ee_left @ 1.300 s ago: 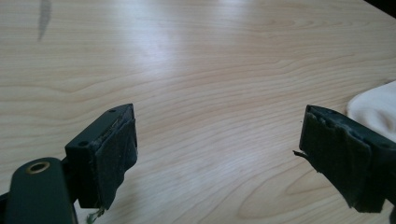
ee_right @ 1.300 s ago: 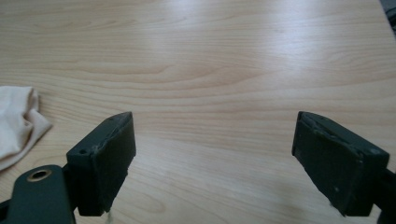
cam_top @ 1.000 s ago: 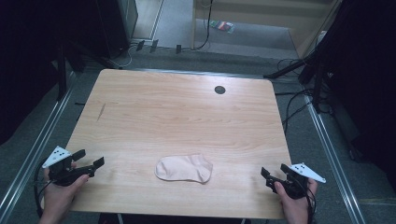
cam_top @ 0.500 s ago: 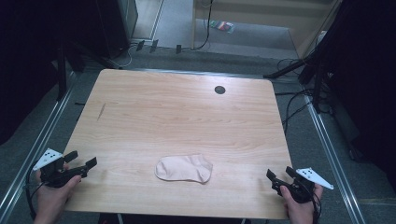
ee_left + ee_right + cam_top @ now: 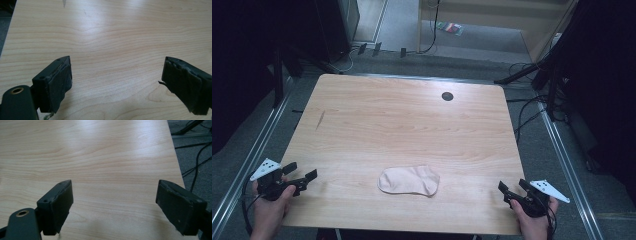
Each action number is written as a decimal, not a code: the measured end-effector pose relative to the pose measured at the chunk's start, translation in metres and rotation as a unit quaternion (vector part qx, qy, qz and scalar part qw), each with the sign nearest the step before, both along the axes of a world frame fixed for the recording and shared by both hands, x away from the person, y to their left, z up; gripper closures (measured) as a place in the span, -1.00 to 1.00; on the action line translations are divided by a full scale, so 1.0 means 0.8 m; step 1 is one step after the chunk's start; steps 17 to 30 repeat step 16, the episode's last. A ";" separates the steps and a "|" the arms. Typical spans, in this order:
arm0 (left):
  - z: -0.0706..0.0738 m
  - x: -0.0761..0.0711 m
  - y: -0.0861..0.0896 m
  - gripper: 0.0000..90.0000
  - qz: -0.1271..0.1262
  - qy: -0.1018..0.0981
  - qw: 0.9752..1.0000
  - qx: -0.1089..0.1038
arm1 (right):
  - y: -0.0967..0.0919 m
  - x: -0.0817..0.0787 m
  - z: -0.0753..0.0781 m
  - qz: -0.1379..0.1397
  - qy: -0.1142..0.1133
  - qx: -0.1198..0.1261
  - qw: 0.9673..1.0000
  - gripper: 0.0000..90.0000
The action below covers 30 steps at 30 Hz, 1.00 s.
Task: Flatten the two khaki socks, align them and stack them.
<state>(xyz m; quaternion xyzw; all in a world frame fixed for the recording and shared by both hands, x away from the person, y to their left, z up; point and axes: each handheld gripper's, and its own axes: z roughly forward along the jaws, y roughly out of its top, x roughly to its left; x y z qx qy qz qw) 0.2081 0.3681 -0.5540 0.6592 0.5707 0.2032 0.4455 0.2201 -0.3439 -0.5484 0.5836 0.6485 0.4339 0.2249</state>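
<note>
A beige sock-like cloth (image 5: 408,180) lies flat near the front middle of the wooden table (image 5: 412,125). My left gripper (image 5: 303,171) is held at the table's front left corner, open, well to the left of the cloth. In the left gripper view its jaws (image 5: 117,82) stand wide apart over bare wood. My right gripper (image 5: 512,186) sits at the front right corner, open, well to the right of the cloth. The right gripper view has its jaws (image 5: 113,202) spread over bare wood with nothing between them.
A small round black hole (image 5: 447,96) sits in the tabletop at the back right. A short dark mark (image 5: 320,119) is on the wood at the left. Cables (image 5: 532,107) lie on the grey floor to the right of the table edge (image 5: 176,162).
Both grippers have drifted slightly outward toward the front corners. The cloth has not moved, and both stay open.
</note>
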 end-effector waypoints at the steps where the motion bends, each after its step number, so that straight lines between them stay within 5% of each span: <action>1: 0.000 0.000 0.000 -0.78 0.004 0.000 1.000 -0.001 | 0.000 0.000 0.000 -0.001 0.001 0.000 1.000 -0.68; 7: 0.000 -0.003 -0.006 -0.77 0.011 -0.001 1.000 0.021 | 0.002 0.000 0.000 -0.008 0.004 -0.009 1.000 -0.68; 11: 0.000 -0.003 -0.006 -0.77 0.016 0.001 1.000 0.022 | 0.006 -0.001 0.000 -0.004 0.006 -0.026 1.000 -0.68; 30: 0.001 -0.001 -0.005 -0.77 0.015 0.002 1.000 0.017 | 0.005 0.000 0.000 -0.007 0.008 -0.018 1.000 -0.67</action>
